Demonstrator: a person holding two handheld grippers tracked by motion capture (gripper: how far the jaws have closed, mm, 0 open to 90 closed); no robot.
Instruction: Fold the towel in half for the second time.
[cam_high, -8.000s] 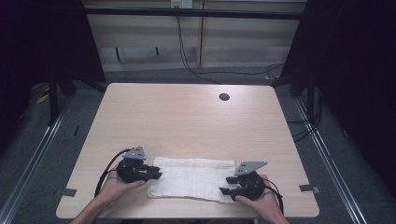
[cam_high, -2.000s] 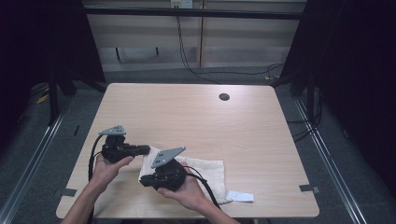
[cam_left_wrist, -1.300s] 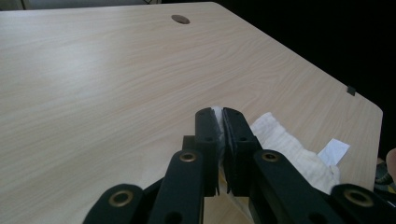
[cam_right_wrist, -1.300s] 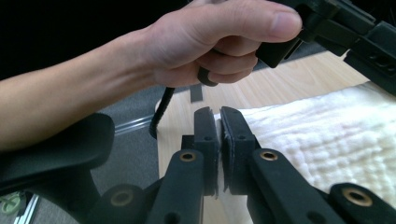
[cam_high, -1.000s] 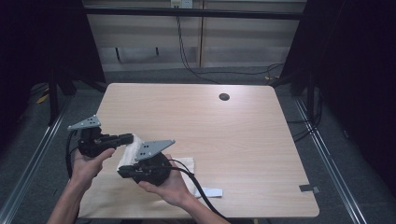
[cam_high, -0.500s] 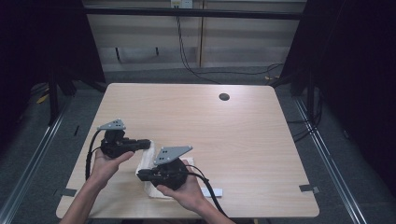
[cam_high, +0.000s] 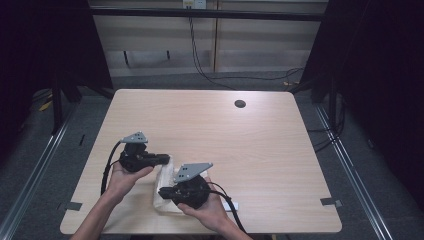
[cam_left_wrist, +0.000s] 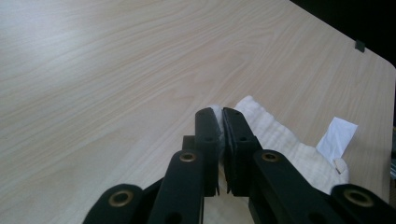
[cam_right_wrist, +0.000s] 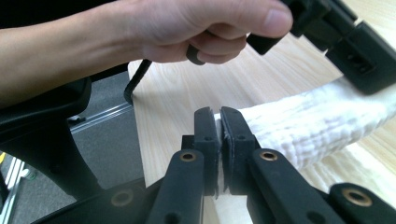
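A white, waffle-textured cloth (cam_high: 164, 186) lay bunched near the front left of the pale wooden table (cam_high: 260, 150), pinched at separate edges by the left gripper (cam_left_wrist: 220, 122) and the right gripper (cam_right_wrist: 218, 122), both clamped tight on it. The left gripper view alone revealed its white paper label (cam_left_wrist: 337, 136); the right gripper view showed the person's left hand (cam_right_wrist: 187, 28).

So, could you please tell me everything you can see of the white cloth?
The white cloth looks like soft, waffle-textured cotton, folded into a thick bundle near the table's front edge. A white tag sticks out at one end. The left gripper and the right gripper each pinch a part of it.
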